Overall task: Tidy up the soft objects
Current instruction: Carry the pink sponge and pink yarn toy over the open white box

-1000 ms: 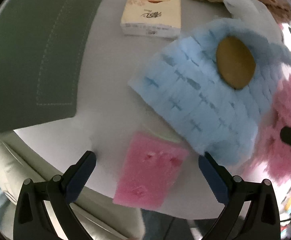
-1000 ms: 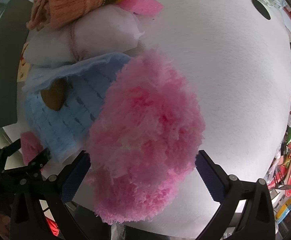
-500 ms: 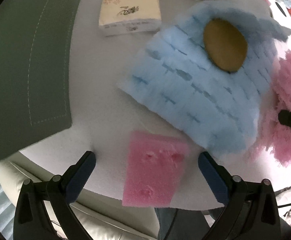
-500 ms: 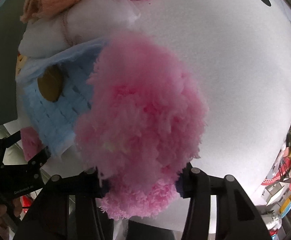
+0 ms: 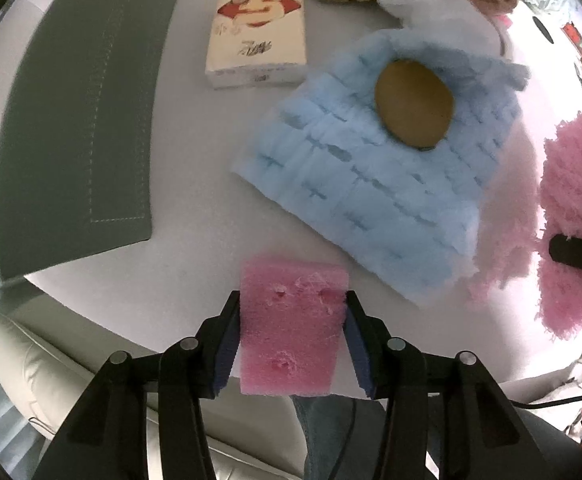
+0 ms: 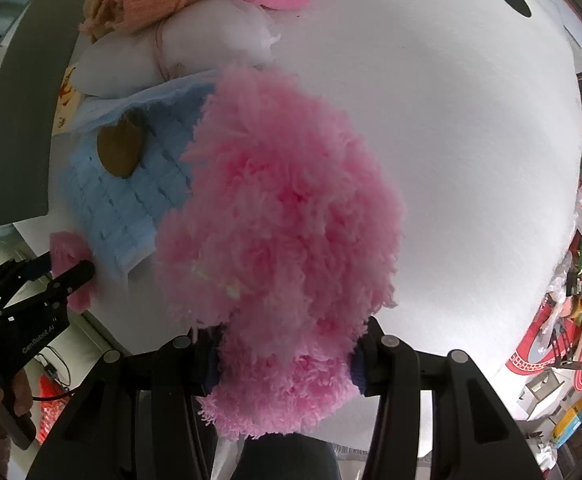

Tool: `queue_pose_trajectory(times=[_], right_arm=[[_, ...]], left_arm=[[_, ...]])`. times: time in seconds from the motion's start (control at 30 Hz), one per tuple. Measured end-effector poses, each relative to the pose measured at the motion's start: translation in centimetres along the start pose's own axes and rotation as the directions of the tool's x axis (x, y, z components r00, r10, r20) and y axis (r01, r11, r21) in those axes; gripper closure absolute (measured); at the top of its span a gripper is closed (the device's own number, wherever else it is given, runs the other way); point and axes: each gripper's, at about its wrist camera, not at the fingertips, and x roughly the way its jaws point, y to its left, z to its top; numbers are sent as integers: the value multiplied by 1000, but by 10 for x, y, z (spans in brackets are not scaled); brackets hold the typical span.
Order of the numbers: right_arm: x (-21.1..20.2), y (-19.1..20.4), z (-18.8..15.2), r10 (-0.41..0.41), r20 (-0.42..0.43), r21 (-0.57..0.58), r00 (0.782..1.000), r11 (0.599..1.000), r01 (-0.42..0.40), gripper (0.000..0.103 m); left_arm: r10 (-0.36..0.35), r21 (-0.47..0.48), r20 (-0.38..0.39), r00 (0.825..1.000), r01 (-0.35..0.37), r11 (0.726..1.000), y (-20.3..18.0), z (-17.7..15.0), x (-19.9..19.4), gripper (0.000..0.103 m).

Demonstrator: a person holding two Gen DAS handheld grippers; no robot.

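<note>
White tabletop (image 5: 195, 240) carries both grabs: the left gripper (image 5: 291, 334), jaws just closing, pinches the light, squashy pink sponge (image 5: 291, 332) at its near edge, while the right gripper (image 6: 283, 364) clamps the floppy pink fluffy duster (image 6: 283, 216) by its lower end.

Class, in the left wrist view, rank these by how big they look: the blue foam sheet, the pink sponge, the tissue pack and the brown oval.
1. Blue foam sheet
2. Pink sponge and tissue pack: these look alike; the sponge is nearer the camera, so unranked.
3. Brown oval
</note>
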Motion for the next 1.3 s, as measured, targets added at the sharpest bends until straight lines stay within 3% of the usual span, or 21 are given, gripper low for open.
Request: queue_pose_trajectory(times=[0.17,0.43,0.7,0.97,1.3], right_arm=[[-20,-7,-11,24,22,5,999,1000,-24,50],[-51,-21,-28,33,68,34,997,999,-35,50],[-81,-25,-16,63,140,52,988,996,-71,50],[-116,-14,-17,94,223,43,970,993,-107,50],[-143,43,-3,110,312,24,944,992,-124,50]], left_arm=[[-35,-1,32,999,35,999,8,-6,-41,53],[-62,66,129,990,54,996,-24,-9,-91,53],[-56,106,202,978,35,994,-37,-19,-129,53],[-31,86,270,962,8,996,-12,-22,-161,53],[-2,38,337,942,-12,999,45,-14,-186,53]])
